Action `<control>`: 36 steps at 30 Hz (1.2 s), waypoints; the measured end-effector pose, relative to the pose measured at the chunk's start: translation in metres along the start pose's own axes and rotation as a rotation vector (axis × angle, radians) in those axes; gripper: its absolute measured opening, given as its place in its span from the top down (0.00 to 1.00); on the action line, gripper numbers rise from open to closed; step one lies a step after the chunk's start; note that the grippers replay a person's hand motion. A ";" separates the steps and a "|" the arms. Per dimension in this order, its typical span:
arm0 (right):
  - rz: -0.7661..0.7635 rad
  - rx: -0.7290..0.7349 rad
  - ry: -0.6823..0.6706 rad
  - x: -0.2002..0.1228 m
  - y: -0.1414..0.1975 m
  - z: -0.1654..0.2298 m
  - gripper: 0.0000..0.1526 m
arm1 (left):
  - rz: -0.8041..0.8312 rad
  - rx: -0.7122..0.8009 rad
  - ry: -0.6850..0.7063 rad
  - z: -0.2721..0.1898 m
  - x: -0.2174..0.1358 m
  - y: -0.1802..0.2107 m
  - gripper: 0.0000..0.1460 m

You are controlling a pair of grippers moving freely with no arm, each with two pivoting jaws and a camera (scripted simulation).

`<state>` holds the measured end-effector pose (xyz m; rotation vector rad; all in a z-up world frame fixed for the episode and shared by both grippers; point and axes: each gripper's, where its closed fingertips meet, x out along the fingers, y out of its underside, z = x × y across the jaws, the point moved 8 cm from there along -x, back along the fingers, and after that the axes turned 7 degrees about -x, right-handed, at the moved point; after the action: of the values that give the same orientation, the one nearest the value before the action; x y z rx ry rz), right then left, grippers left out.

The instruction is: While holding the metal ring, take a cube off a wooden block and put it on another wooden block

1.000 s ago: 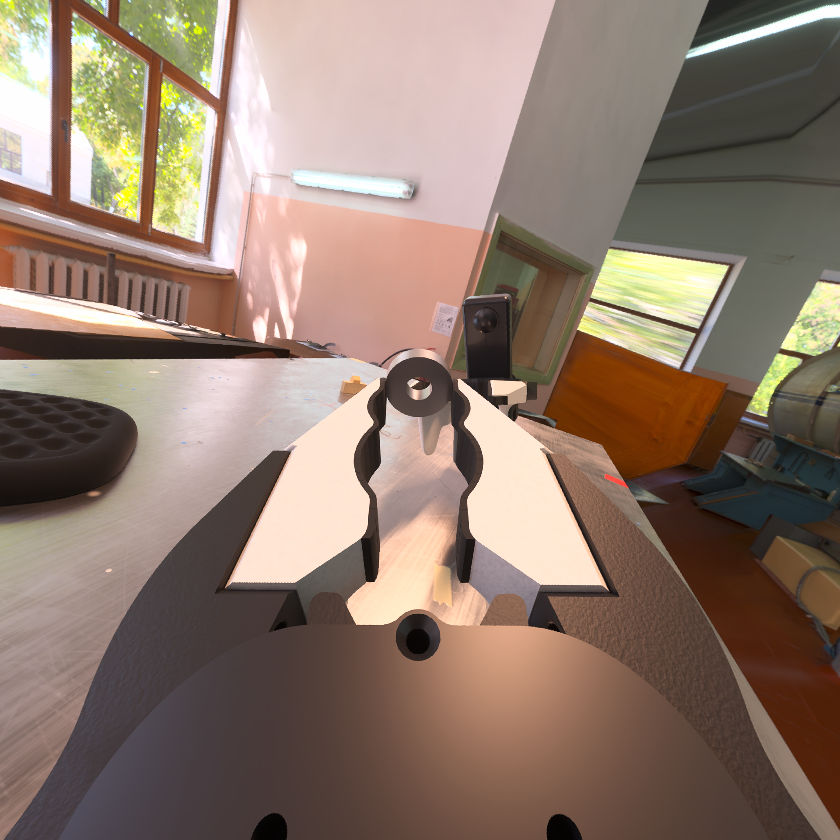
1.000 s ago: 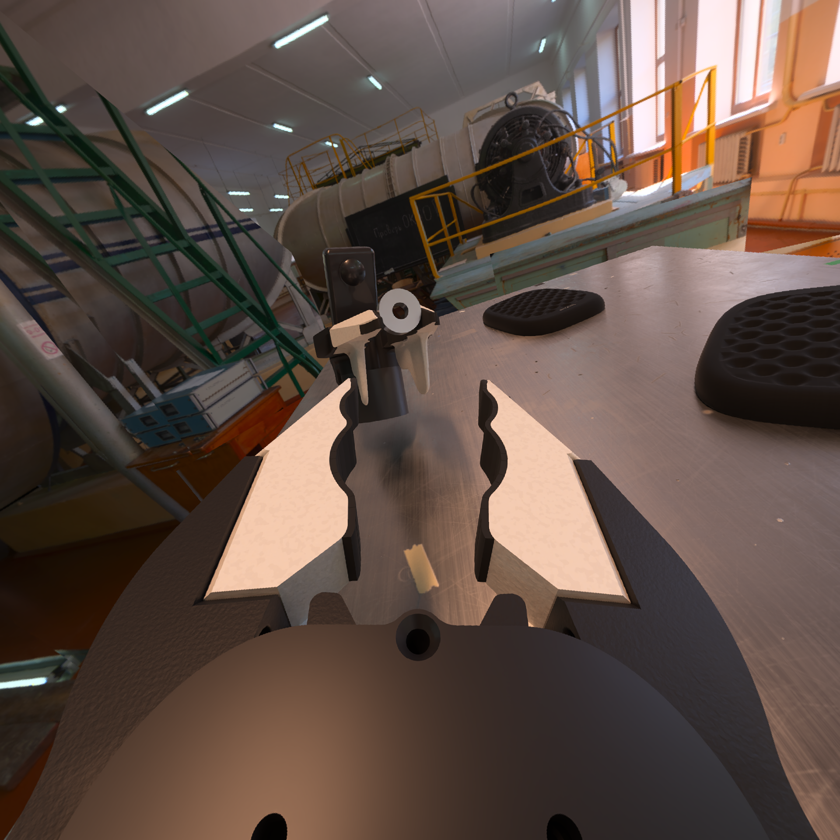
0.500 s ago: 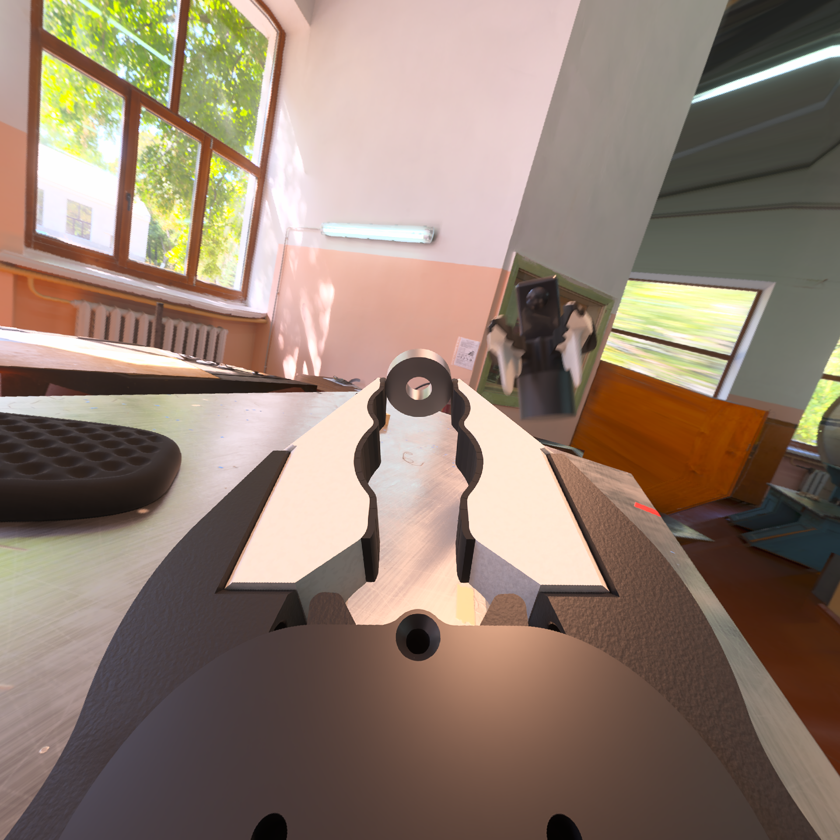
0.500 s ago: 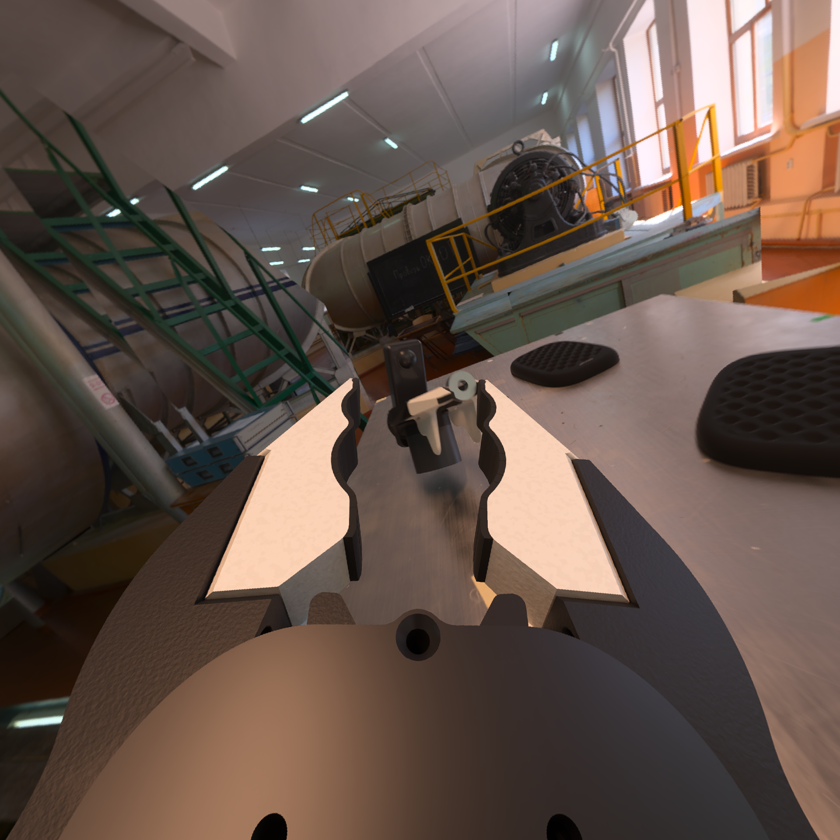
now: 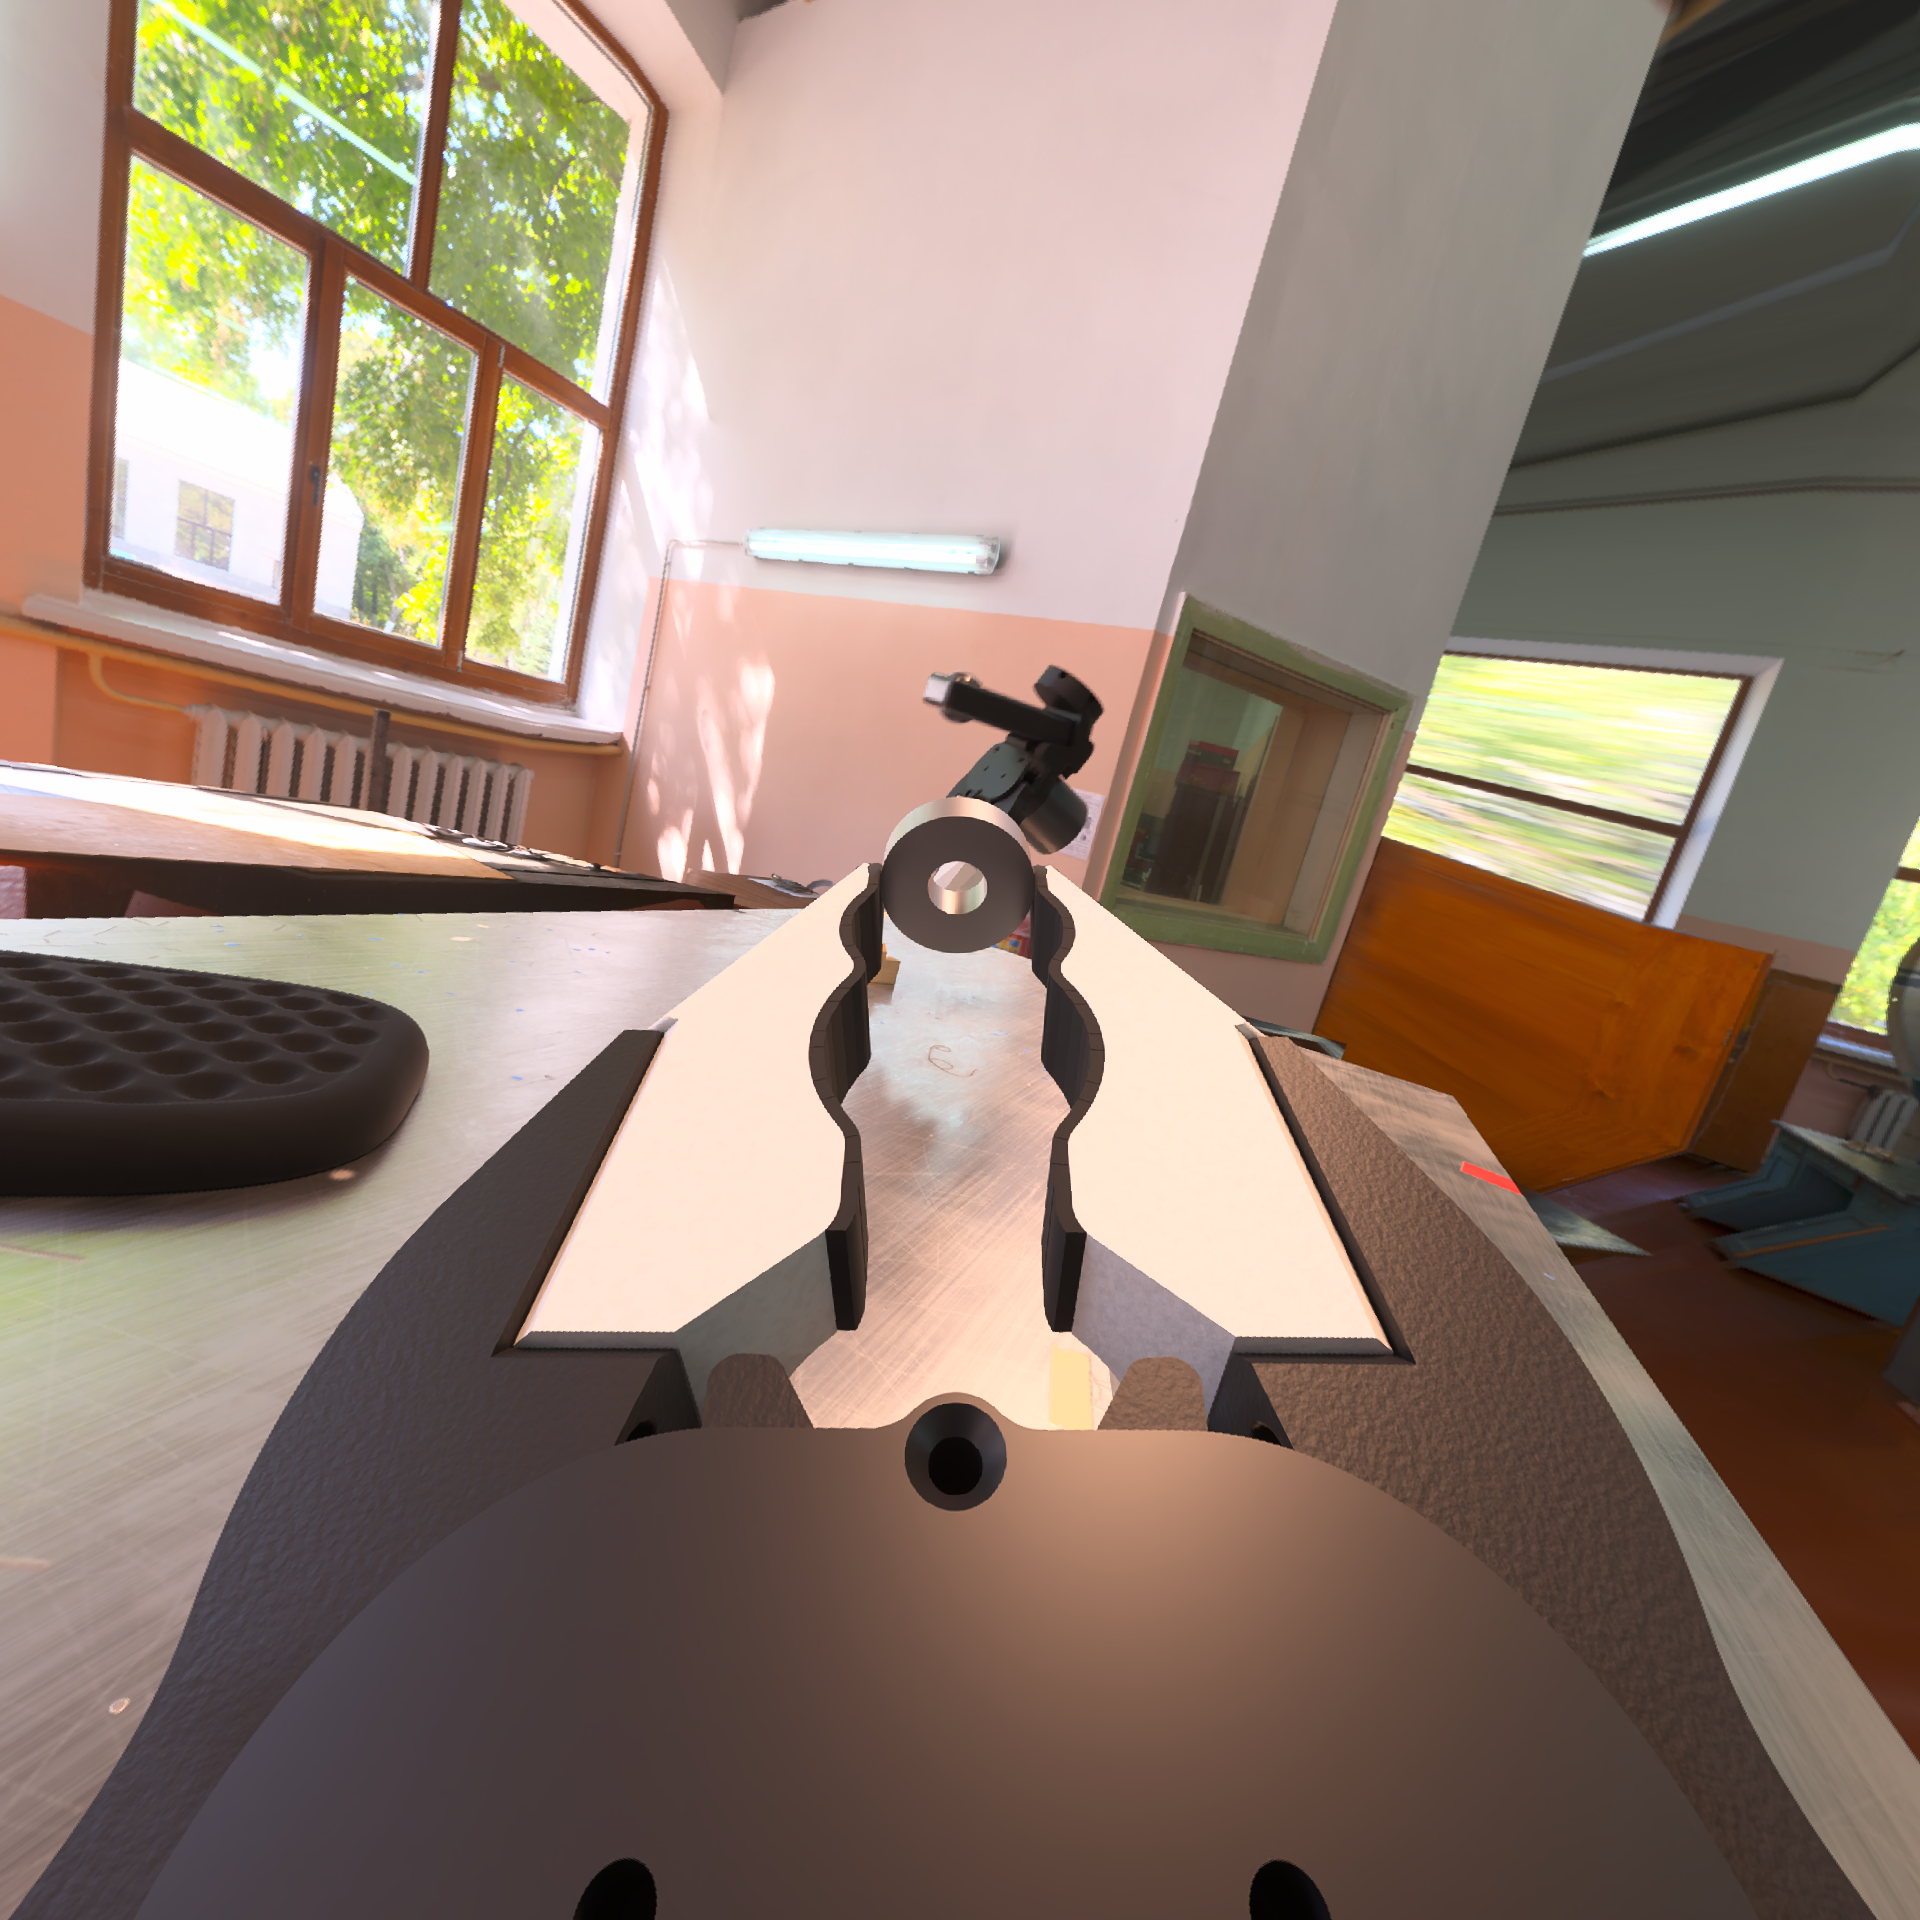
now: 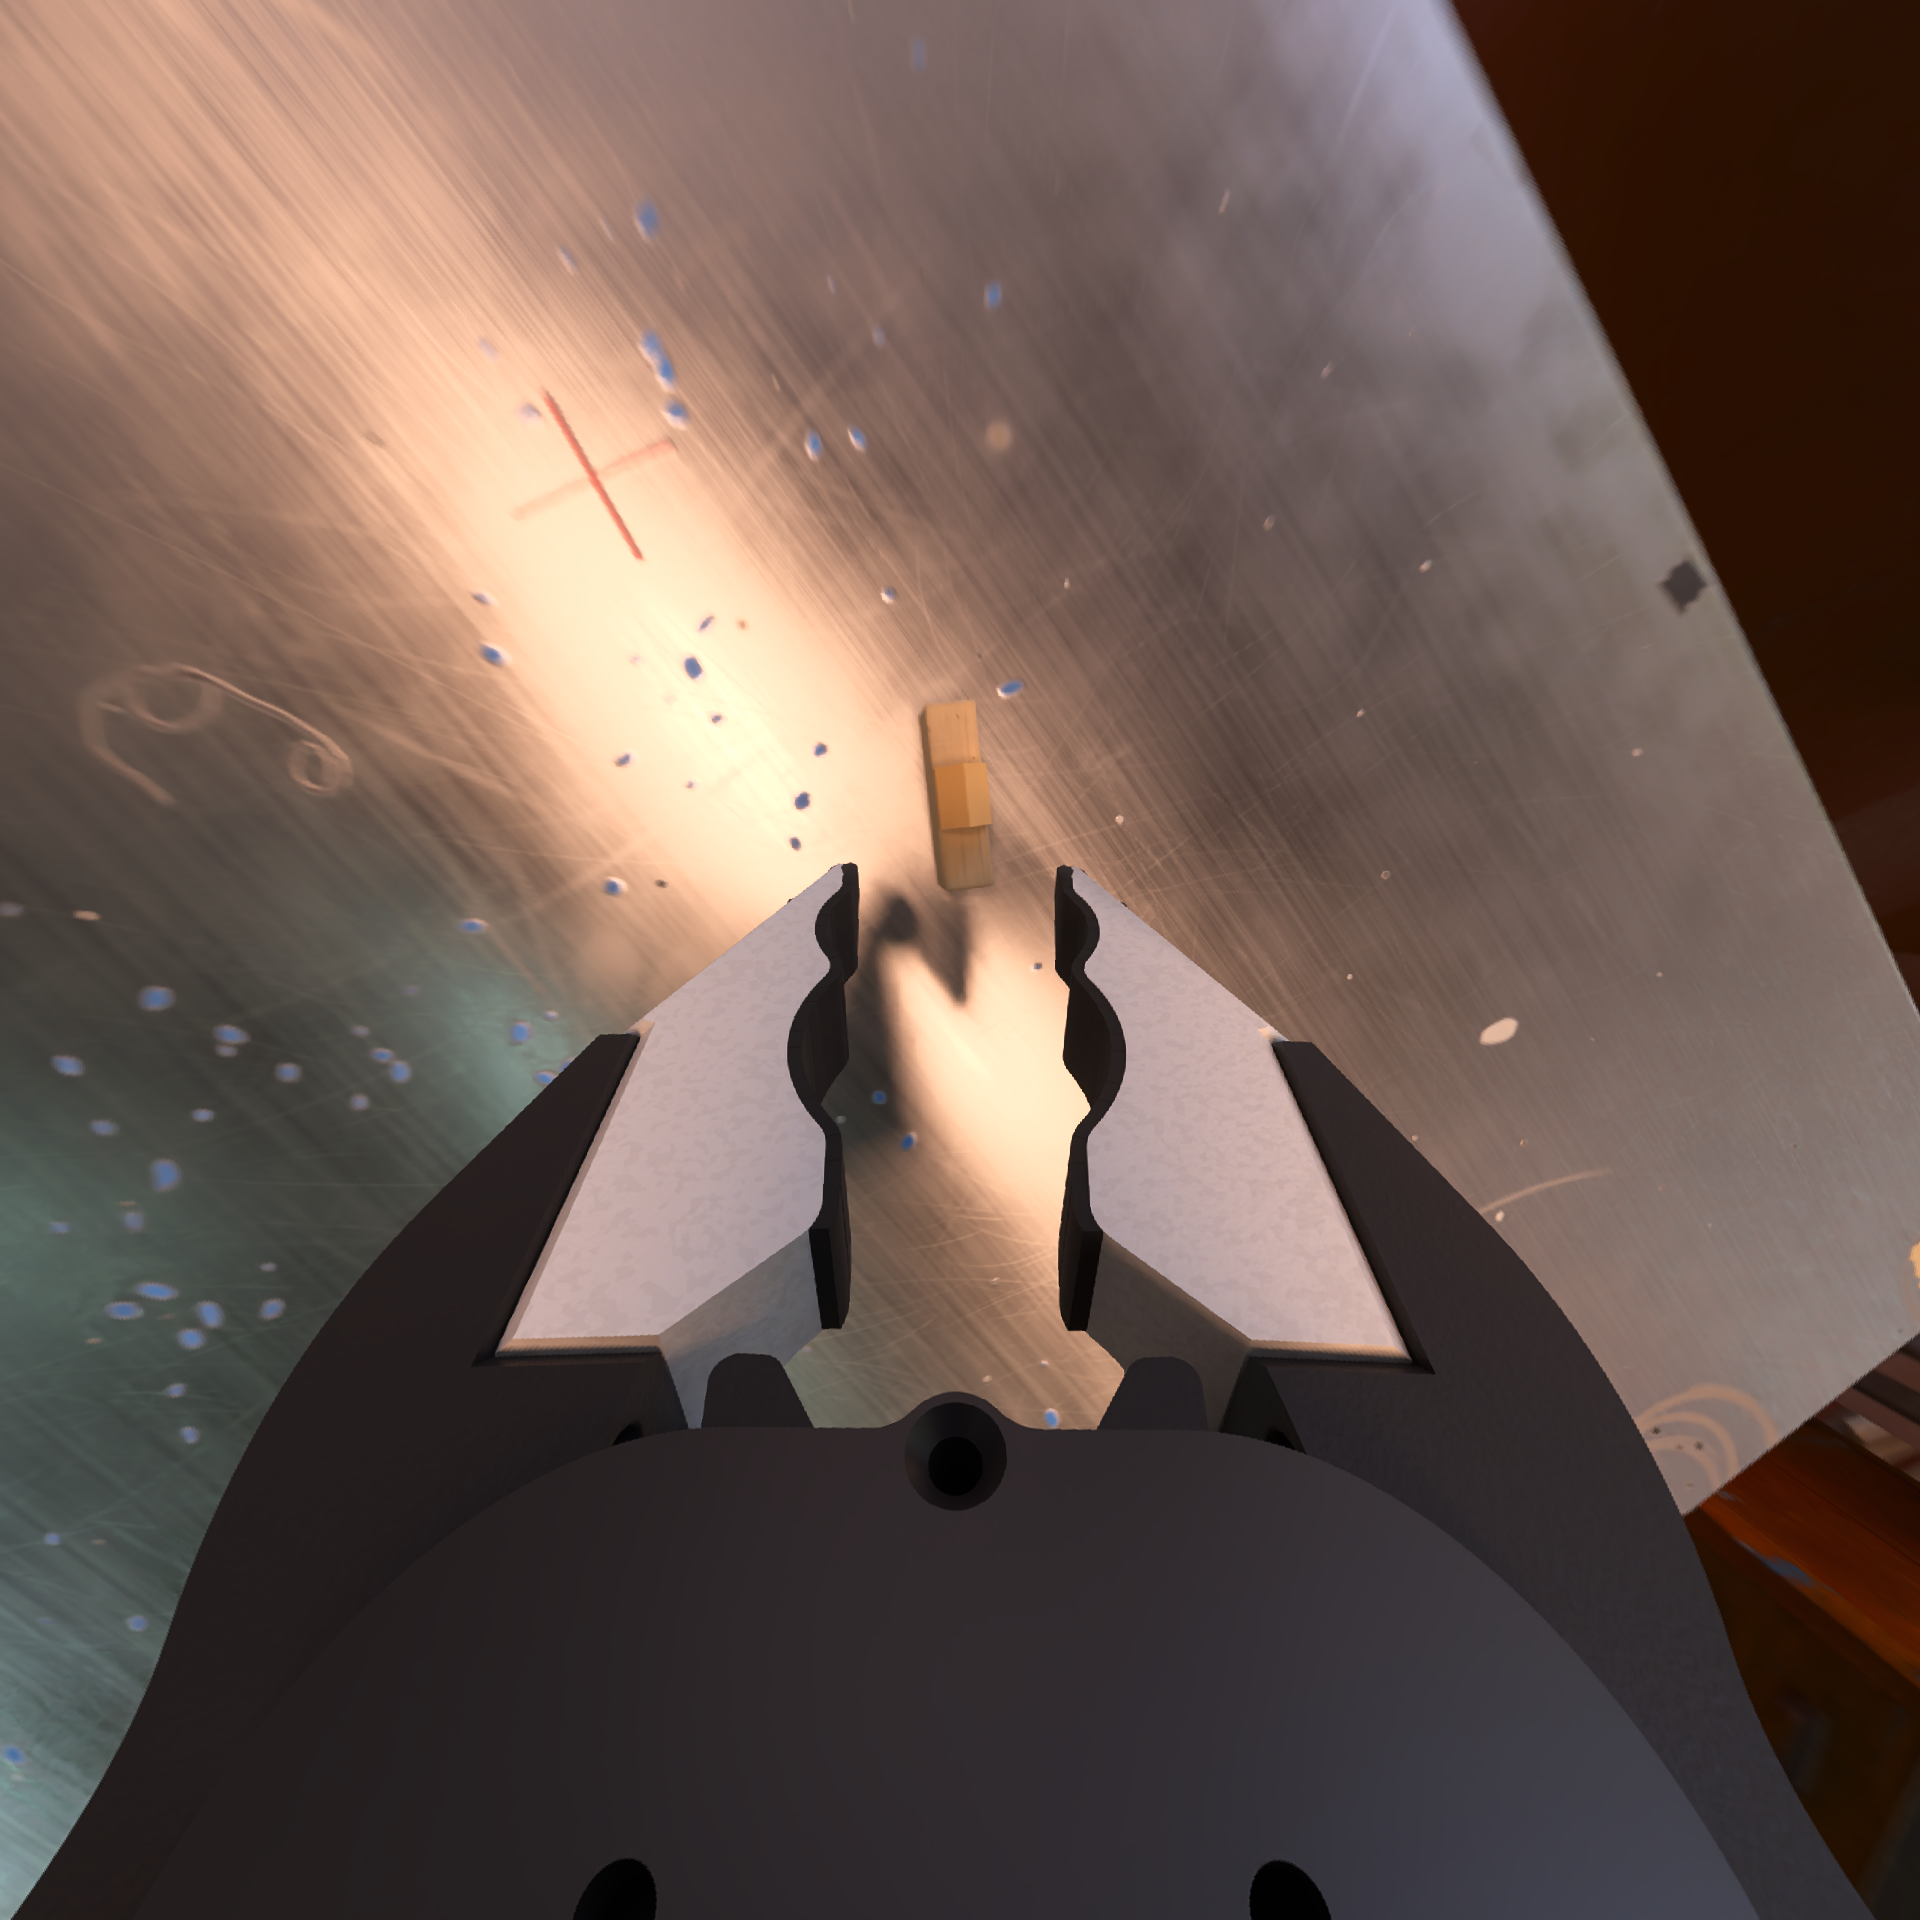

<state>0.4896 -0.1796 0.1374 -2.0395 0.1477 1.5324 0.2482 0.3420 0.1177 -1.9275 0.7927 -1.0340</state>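
Observation:
My left gripper [image 5: 956, 894] is shut on the grey metal ring [image 5: 914, 883] and holds it at its fingertips above the metal table [image 5: 582, 997]. In the right wrist view a small wooden block [image 6: 951, 732] lies flat on the table with a tan cube [image 6: 961, 795] on its middle. My right gripper [image 6: 956, 878] is open and empty. It points down at the table, and the block's near end lies just past its fingertips. It also shows in the left wrist view [image 5: 1013, 748], high behind the ring and tilted.
A black honeycomb mat [image 5: 156, 1070] lies on the table to the left. A red cross mark [image 6: 592, 478] lies beyond the block to the left. The table edge [image 6: 1704, 665] runs down the right, with a bit of another wooden piece [image 6: 1914, 1262] at the frame's edge.
My right gripper has risen and tipped from looking along the table to looking down on the block and cube. My left gripper still holds the ring and has tilted up slightly.

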 end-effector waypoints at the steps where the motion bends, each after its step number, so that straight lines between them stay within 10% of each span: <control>1: 0.046 -0.015 -0.008 0.011 0.000 -0.003 0.75 | -0.001 0.000 -0.001 0.000 0.000 0.000 0.81; 15: 0.099 -0.118 -0.011 0.043 -0.004 -0.002 0.92 | 0.002 -0.058 0.027 0.005 0.002 0.000 0.81; 23: -0.044 -0.073 0.061 -0.010 -0.005 0.019 0.92 | 0.009 -0.059 0.038 0.004 0.003 0.000 0.81; 31: -0.481 -0.003 -0.031 -0.111 0.005 0.133 0.92 | 0.018 -0.038 0.034 0.002 0.003 0.001 0.81; 36: -0.567 0.030 -0.151 -0.110 0.022 0.225 0.92 | 0.025 -0.022 0.029 0.001 0.004 0.002 0.81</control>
<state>0.2529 -0.1113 0.1904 -1.7287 -0.4290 1.2964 0.2508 0.3380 0.1173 -1.9204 0.8462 -1.0440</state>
